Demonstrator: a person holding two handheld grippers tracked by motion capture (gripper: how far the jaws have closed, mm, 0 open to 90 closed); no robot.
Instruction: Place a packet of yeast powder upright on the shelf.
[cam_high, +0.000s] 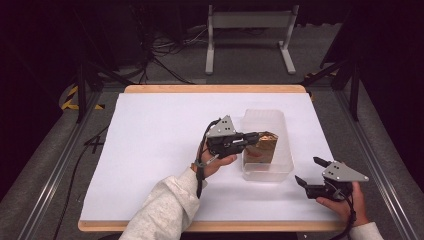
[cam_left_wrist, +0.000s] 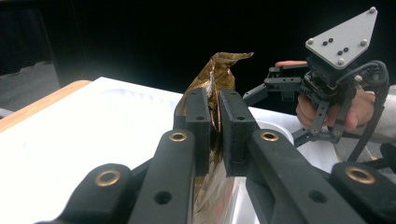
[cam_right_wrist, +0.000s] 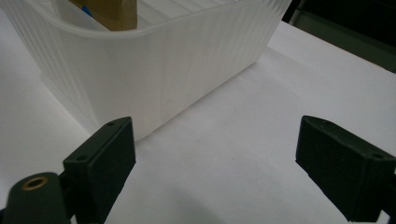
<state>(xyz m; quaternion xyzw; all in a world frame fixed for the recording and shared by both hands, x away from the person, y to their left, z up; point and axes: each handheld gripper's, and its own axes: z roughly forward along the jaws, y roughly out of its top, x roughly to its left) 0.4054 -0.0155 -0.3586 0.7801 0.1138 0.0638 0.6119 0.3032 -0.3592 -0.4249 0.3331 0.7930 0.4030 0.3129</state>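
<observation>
Gold crinkled foil snack bag (cam_left_wrist: 212, 93) sits pinched at its top edge between the two black jaws of my left tongs (cam_left_wrist: 215, 126), which are closed tight on it. It hangs inside the translucent ribbed plastic tub (cam_high: 267, 167) on the white counter (cam_high: 155, 150). My right tongs (cam_high: 311, 172) rest near that tub's corner, jaws spread wide with nothing between them.

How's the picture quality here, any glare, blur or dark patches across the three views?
High view: the white table cover is bright and even, the room behind it nearly black. Left gripper view: the gold bag is sharp, the near jaws soft, the backdrop black. Right gripper view: the translucent bin is slightly washed out, the near jaws blurred.
</observation>
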